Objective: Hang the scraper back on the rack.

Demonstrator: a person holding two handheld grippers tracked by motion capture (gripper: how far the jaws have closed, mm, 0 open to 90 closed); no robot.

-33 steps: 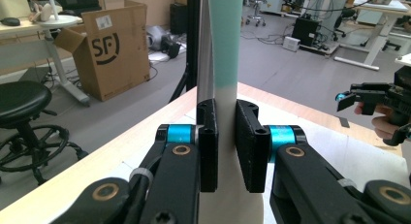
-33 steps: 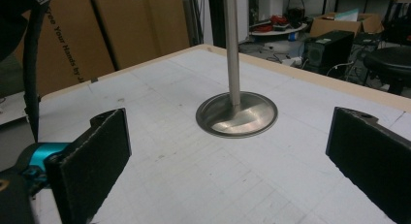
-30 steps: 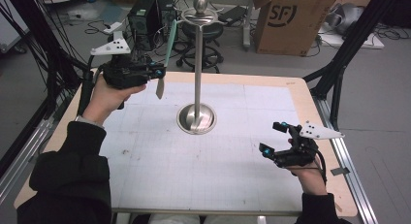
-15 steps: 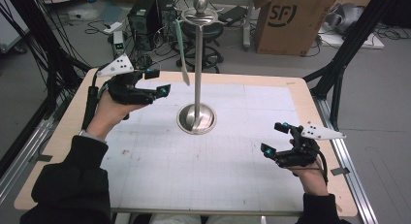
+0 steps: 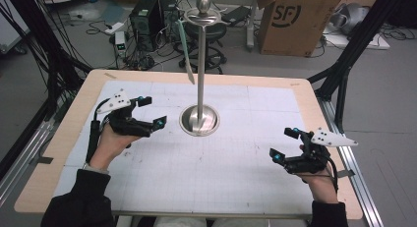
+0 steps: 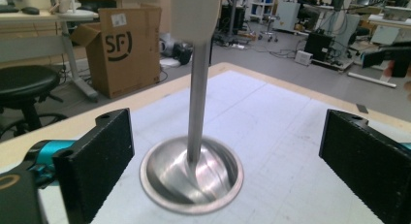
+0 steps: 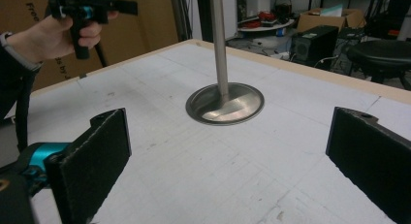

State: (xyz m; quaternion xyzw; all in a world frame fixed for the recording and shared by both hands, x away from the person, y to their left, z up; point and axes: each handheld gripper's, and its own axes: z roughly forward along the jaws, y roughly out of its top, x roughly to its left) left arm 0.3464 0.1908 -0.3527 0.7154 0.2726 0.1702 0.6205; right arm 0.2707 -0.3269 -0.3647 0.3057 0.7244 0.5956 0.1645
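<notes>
Fingers on both tools stand wide apart and hold nothing: the left gripper shows its two black pads spread to either side of the polished steel stand with a round dished base, and the right gripper shows the same spread with its pads framing that stand from farther off. The stand's base sits flat on the white gridded tabletop, toward the far middle, its thin upright pole topped by a round knob with curved arms. From one arm a pale green strip hangs beside the pole, clear of the base. The left gripper is near the base on its left; the right gripper is well apart from it, to the near right. Beyond the tabletop's far edge, behind the stand, a brown cardboard box stands on the floor.
</notes>
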